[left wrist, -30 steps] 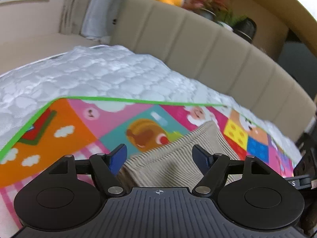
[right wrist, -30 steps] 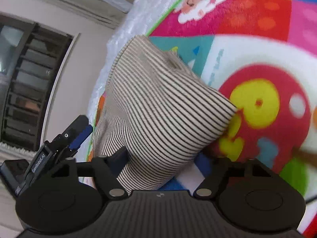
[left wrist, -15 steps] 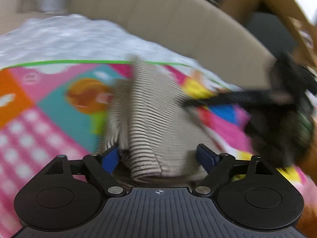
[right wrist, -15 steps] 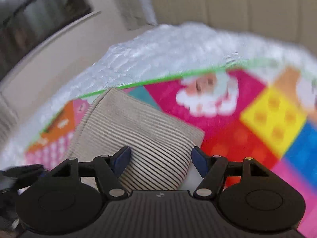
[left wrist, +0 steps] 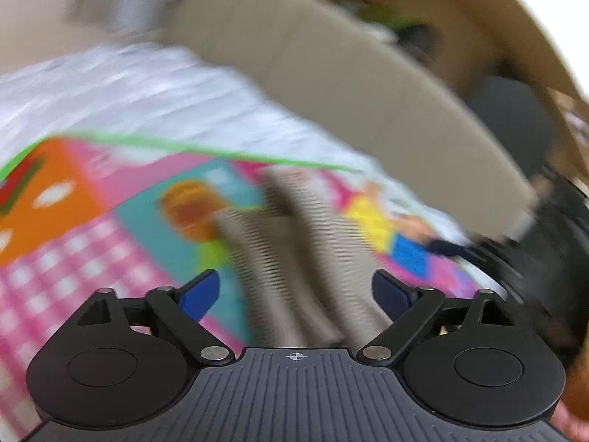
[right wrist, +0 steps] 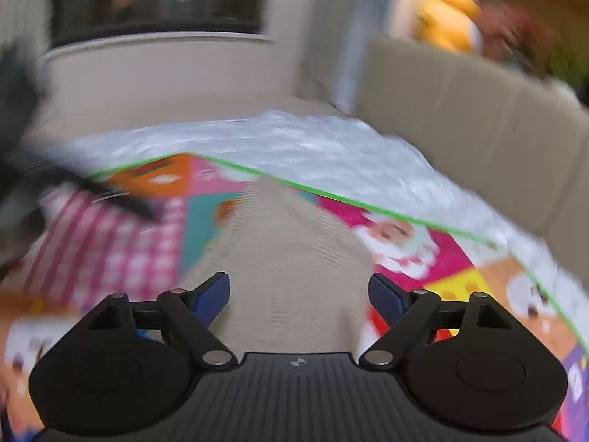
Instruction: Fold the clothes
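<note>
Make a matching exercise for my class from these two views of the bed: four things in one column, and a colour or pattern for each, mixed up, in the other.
Things:
1. folded garment
2. play mat border
3. headboard
4. soft toy

Colours or patterns:
A. plain beige
B. yellow
C. fine dark and light stripes
D. bright green

Pairs: 1-C, 2-D, 3-A, 4-B

The garment lies on the play mat, between the spread fingers of both tongs. The toy sits behind the headboard and is blurred.
</note>
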Demonstrator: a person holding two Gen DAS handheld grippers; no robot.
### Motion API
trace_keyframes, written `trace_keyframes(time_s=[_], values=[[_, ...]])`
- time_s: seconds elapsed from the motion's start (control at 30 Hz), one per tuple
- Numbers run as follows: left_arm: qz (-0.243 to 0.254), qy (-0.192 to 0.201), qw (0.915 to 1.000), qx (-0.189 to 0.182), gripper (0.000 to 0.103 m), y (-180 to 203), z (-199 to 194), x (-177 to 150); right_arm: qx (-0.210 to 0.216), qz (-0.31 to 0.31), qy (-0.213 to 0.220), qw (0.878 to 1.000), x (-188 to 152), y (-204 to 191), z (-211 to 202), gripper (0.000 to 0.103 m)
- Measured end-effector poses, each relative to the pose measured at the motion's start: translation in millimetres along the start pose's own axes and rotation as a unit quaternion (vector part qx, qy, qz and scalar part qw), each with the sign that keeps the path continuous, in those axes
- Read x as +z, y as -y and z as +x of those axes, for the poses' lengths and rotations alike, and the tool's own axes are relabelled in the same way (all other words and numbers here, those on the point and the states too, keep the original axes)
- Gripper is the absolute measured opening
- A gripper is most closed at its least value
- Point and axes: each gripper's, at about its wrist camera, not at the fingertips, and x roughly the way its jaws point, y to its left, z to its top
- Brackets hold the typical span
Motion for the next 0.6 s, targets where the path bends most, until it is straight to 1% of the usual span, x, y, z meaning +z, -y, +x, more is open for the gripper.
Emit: trace_keyframes(time_s=[0.03,0.07,0.1,0.17,0.2,0.23,0.27,0.3,0.33,0.37,0.4,0.43,0.47,0.53,0.6], values=[[-0.013,-0.011,0.9997,0.018,0.077,-5,7,-2,0.005,-0.013,-0.001,1.000,-2,-13,2,0.085],[-0.016,-0.016,0.9996,0.018,0.071,-6,10,-3,0.010,-0.025,-0.001,1.000,-5,-27,5,0.085],[-0.018,-0.020,0.9995,0.015,0.068,-6,12,-4,0.009,-0.027,-0.004,1.000,-7,-37,12,0.085],[-0.021,-0.028,0.9993,0.009,0.059,-6,17,-6,0.002,-0.029,-0.010,1.000,-8,-50,28,0.085],[-0.022,-0.033,0.9992,0.006,0.056,-6,19,-7,-0.014,-0.027,-0.008,1.000,-8,-50,35,0.084],[-0.024,-0.037,0.9990,0.002,0.051,-6,22,-8,-0.029,-0.024,-0.006,0.999,-7,-51,41,0.084],[-0.026,-0.041,0.9988,-0.001,0.045,-6,24,-10,-0.044,-0.022,-0.003,0.999,-7,-51,48,0.080],[-0.027,-0.045,0.9986,-0.004,0.041,-6,26,-11,-0.052,-0.007,-0.004,0.999,-5,-45,50,0.076],[-0.029,-0.049,0.9983,-0.007,0.033,-6,29,-12,-0.050,-0.008,-0.008,0.999,-4,-40,48,0.071],[-0.030,-0.053,0.9981,-0.010,0.026,-6,31,-13,-0.048,-0.008,-0.012,0.999,-2,-34,47,0.061],[-0.032,-0.058,0.9977,-0.013,0.023,-6,33,-14,-0.046,-0.008,-0.016,0.999,0,-29,46,0.051],[-0.038,-0.063,0.9971,-0.019,0.017,-7,37,-15,-0.034,-0.031,-0.020,0.999,0,-29,45,0.030],[-0.044,-0.068,0.9964,-0.025,0.015,-8,41,-16,-0.019,-0.028,-0.016,0.999,4,-25,38,0.023],[-0.057,-0.079,0.9946,-0.038,0.015,-11,49,-17,0.011,-0.023,-0.007,1.000,11,-18,26,0.019],[-0.070,-0.089,0.9923,-0.050,0.015,-13,57,-19,0.045,0.035,0.003,0.998,26,-8,16,0.016]])
